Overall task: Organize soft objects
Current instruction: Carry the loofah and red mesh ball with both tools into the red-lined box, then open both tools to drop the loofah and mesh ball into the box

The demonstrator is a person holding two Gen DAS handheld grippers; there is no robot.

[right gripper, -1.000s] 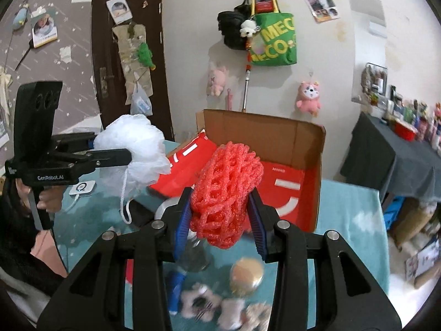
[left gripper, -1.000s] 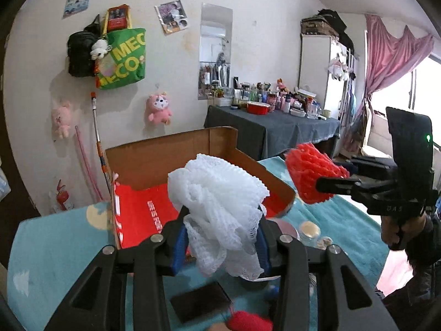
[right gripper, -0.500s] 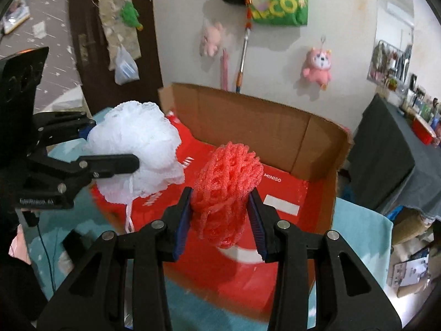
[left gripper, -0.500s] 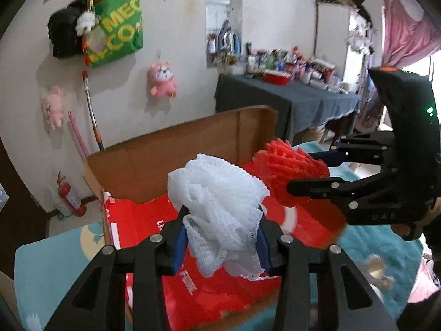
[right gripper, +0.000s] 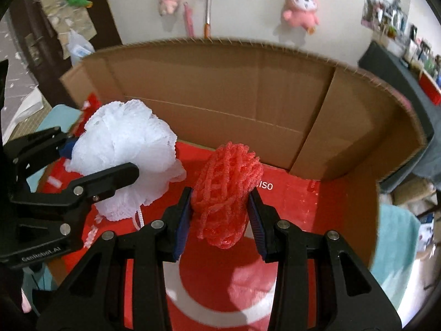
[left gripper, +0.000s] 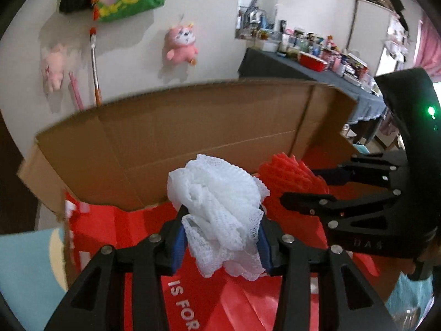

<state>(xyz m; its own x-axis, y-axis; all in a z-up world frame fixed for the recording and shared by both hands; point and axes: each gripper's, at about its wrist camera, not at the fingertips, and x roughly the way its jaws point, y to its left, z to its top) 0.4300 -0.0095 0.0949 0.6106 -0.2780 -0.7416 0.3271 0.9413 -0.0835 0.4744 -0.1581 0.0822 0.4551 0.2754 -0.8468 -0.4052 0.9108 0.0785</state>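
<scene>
Both soft things are held right over the open cardboard box (right gripper: 275,104) now. The white mesh pouf (left gripper: 217,207) is pinched between the blue pads of the left tool (left gripper: 220,245), and the red foam net (right gripper: 226,193) is squeezed in the right tool (right gripper: 220,220), just beside it. For a clean drop, each should probably be lowered close to the red bottom (right gripper: 317,220) before release, since light stuff like this can bounce or cling. The pouf's dangling cord (right gripper: 139,218) may snag, so it should be watched.
</scene>
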